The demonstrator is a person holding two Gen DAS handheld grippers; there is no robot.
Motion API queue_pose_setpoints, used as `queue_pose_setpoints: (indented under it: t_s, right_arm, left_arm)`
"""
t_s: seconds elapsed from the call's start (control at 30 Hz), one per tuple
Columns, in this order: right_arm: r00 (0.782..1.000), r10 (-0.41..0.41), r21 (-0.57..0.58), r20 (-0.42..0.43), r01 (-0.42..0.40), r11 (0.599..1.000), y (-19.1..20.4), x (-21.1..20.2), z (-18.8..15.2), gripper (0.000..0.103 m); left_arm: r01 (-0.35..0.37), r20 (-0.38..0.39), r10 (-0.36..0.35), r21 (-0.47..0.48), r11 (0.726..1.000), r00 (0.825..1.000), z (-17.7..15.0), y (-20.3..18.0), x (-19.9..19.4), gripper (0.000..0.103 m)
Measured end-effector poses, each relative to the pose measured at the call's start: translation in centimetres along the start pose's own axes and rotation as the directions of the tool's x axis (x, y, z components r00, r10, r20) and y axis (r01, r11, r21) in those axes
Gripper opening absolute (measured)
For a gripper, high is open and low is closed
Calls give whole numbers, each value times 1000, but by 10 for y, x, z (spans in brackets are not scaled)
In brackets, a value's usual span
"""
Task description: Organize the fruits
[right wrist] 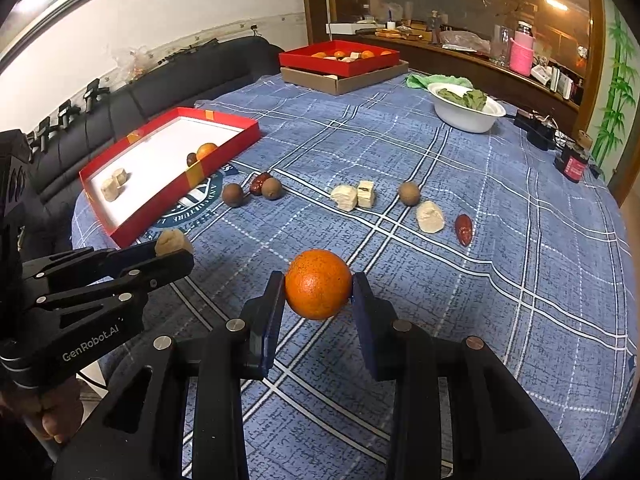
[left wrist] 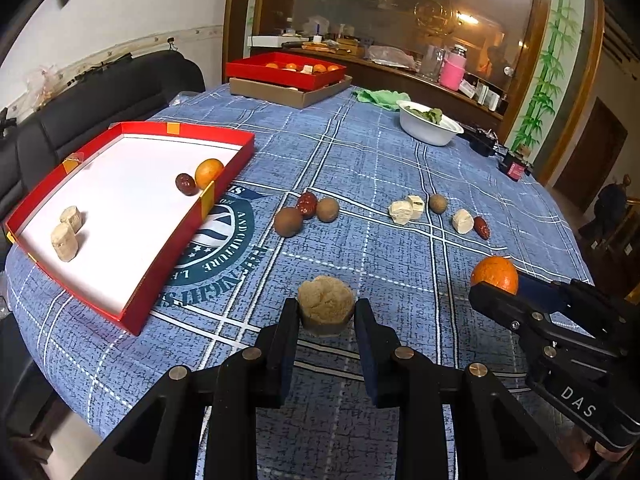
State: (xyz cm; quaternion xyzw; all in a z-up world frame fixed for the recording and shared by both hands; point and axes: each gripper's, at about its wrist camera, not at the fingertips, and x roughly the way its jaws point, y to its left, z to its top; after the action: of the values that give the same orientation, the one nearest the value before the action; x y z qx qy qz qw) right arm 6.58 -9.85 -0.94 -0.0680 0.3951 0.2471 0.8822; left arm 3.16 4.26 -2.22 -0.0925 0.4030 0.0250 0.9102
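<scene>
Left claw (left wrist: 326, 312) clamps a tan crumbly lump (left wrist: 326, 300) above the counter (left wrist: 400, 160), near the red tray (left wrist: 188, 224). Right claw (right wrist: 319, 286) pinches an orange (right wrist: 318, 283) in mid-air. Only the right view shows a hand (right wrist: 52, 412) under the left claw's grip.

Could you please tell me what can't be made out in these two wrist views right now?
- Brown box contents: both views, covered by the far red tray.
- Far tray's items: too small to identify.
- Tablecloth logo: left view, partly under the near red tray.
- White bowl depth: leaves hide it.
</scene>
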Motion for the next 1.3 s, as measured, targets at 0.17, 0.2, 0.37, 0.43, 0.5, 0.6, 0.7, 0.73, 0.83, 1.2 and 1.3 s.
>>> queue_pose_setpoints:
  t_s: [0.17,0.2,0.37,0.43,0.5,0.6,0.7,0.73,0.83,1.2,1.3]
  right_arm:
    - [1000,1,-9,-4,-1,1000,7,2,1,33]
    - [1000,0,-10,-4,0,1000,7,2,1,33]
    - [1000,6,9,13,-6,1000,12,-2,3,33]
    - [1000,17,14,21,-17,1000,14,-3,4,33]
    - [999,29,16,28,-30,999,17,-3,5,33]
    - [998,43,16,36,-44,999,22,-4,7,33]
    - [997,59,23,46,-60,998,25,-4,8,33]
    - [997,63,24,48,-64,998,25,-4,8,33]
    - [996,75,26,48,-76,997,27,-1,10,33]
    - [992,117,21,41,-118,993,33,12,16,33]
    - [991,130,12,39,-131,991,37,16,19,33]
  left_arm:
    - [3,19,-3,-2,1000,1000,2,6,-5,27]
    - [2,22,-2,0,1000,1000,3,6,-6,27]
    - [-13,26,13,3,1000,1000,8,13,-8,27]
    - [-16,26,16,3,1000,1000,10,14,-8,27]
    - [-16,26,16,5,1000,1000,11,14,-8,27]
    - [-16,18,16,16,1000,1000,12,12,-5,27]
    - [-21,9,20,22,1000,1000,14,10,0,27]
    - [-23,8,23,23,999,1000,14,9,1,27]
    - [-27,9,27,16,1000,1000,17,11,2,27]
    - [-68,27,69,-52,996,997,18,38,-3,27]
    - [-83,25,85,-76,994,996,17,50,-3,27]
